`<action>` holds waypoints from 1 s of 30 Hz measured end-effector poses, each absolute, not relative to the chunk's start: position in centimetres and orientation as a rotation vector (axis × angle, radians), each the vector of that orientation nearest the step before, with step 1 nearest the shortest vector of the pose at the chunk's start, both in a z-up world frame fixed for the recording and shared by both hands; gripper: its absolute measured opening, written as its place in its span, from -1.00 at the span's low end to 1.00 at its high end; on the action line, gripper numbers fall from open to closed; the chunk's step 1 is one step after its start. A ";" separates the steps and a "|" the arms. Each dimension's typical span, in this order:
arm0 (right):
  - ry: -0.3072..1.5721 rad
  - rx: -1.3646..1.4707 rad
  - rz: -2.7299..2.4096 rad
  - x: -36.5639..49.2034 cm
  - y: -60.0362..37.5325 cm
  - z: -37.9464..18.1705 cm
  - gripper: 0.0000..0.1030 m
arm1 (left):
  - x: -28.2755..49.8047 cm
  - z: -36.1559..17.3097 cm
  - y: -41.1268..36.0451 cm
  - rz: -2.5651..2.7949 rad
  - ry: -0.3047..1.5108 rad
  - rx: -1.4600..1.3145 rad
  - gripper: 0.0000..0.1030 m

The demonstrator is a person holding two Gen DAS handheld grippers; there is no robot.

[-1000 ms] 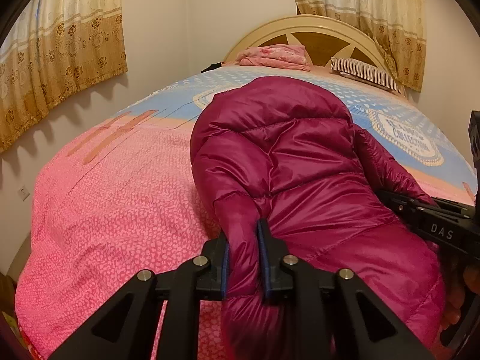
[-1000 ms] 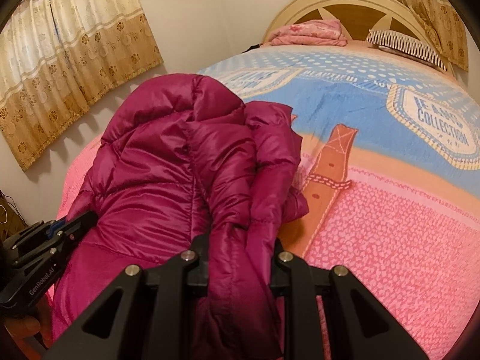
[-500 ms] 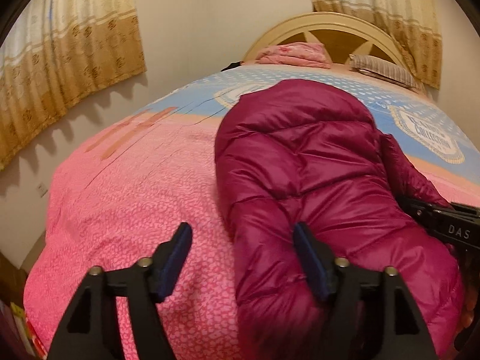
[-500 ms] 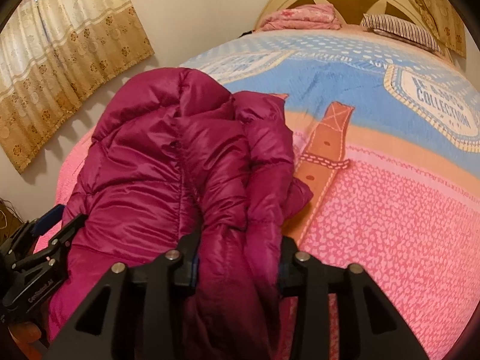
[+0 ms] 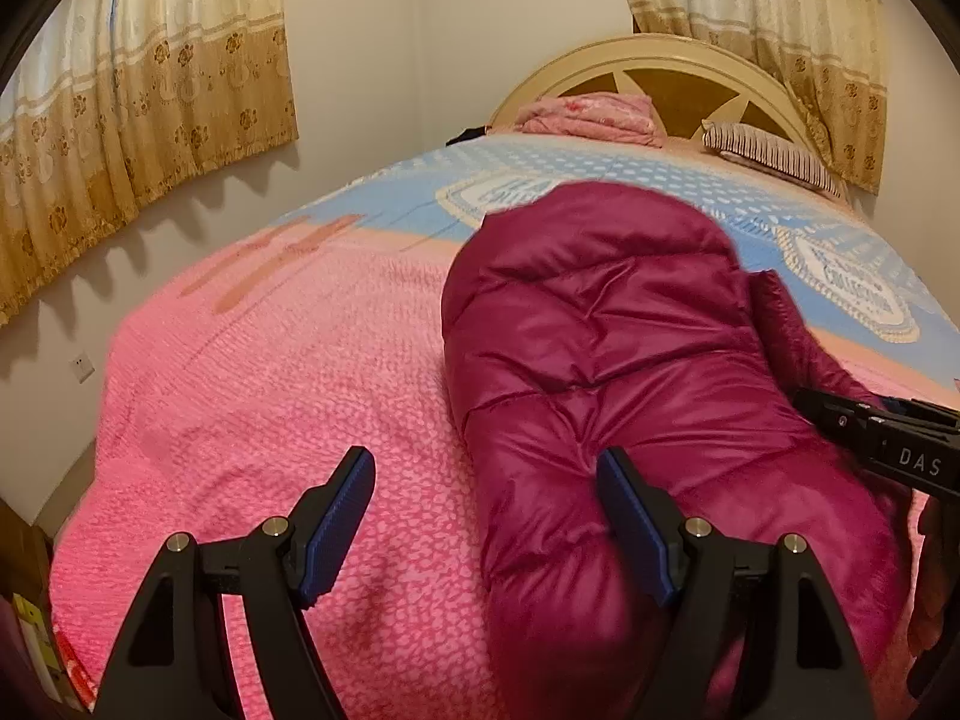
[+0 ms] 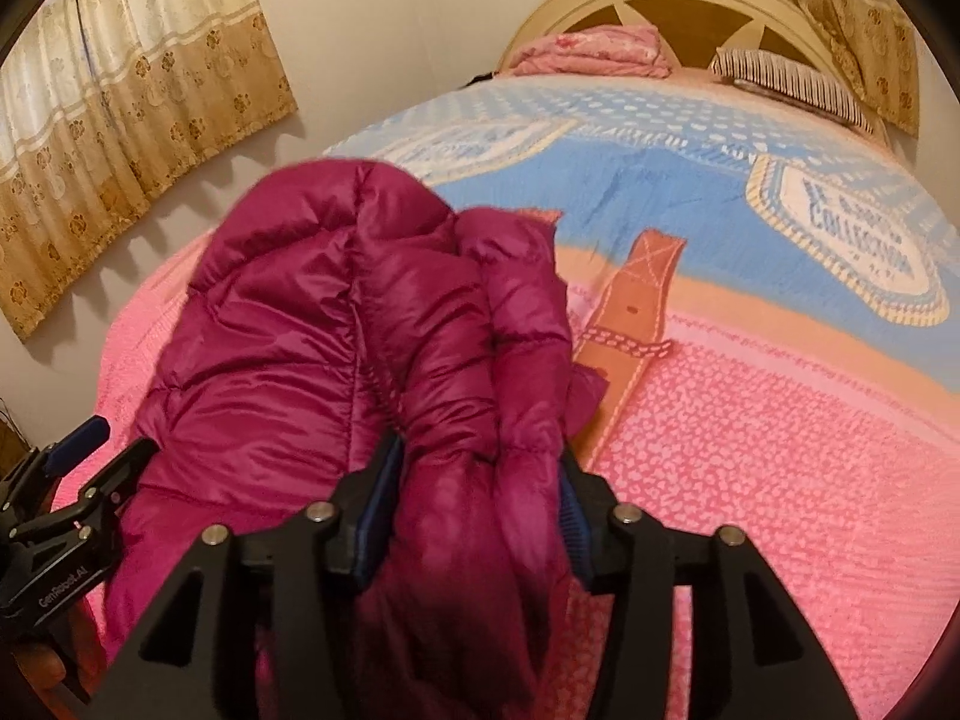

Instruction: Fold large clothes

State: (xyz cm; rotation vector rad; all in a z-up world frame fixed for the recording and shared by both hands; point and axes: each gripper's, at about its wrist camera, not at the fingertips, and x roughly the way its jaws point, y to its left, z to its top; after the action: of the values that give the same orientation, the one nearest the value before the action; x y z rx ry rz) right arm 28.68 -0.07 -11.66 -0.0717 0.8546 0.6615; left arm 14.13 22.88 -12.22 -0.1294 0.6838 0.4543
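Observation:
A magenta puffer jacket [image 5: 630,330] lies folded lengthwise on the pink and blue bedspread [image 5: 270,390]. My left gripper [image 5: 483,462] stands open at the jacket's near left edge: its right pad rests against the fabric, its left pad hangs over bare bedspread. In the right wrist view the jacket [image 6: 300,330] has its sleeve folded along the right side. My right gripper [image 6: 480,450] sits at the near right edge. Its jaws are opening, and a puffy fold still fills the gap between them. Each gripper shows at the edge of the other's view: right gripper [image 5: 888,450], left gripper [image 6: 66,480].
A cream headboard [image 5: 660,66], a folded pink blanket [image 5: 588,111] and a striped pillow [image 5: 774,150] are at the bed's far end. Gold curtains [image 5: 138,96] hang on the left wall. Bedspread [image 6: 750,450] stretches to the jacket's right. A box edge [image 5: 30,630] shows low left.
Both grippers were shut on jacket folds a second ago. The left has sprung wide and let its fold drop. The right has widened steadily around its fold.

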 end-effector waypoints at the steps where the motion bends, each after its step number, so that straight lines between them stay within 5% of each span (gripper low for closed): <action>1: 0.843 -0.072 0.661 28.4 -0.2 -11.2 0.18 | 13.5 -11.5 22.8 0.460 0.674 -0.132 0.50; 8: 0.676 -0.064 0.632 23.6 -2.7 -5.3 0.60 | 8.2 -5.0 21.2 0.456 0.508 -0.111 0.53; 30: 0.525 -0.053 0.653 18.6 -4.2 -0.7 0.70 | 4.3 -0.7 20.9 0.475 0.389 -0.138 0.60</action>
State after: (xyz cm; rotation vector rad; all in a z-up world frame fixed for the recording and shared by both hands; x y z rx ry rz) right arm 18.57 -4.22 -0.68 -0.0528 0.5252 0.6525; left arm 4.26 20.90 -0.70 -0.1384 0.3886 0.4753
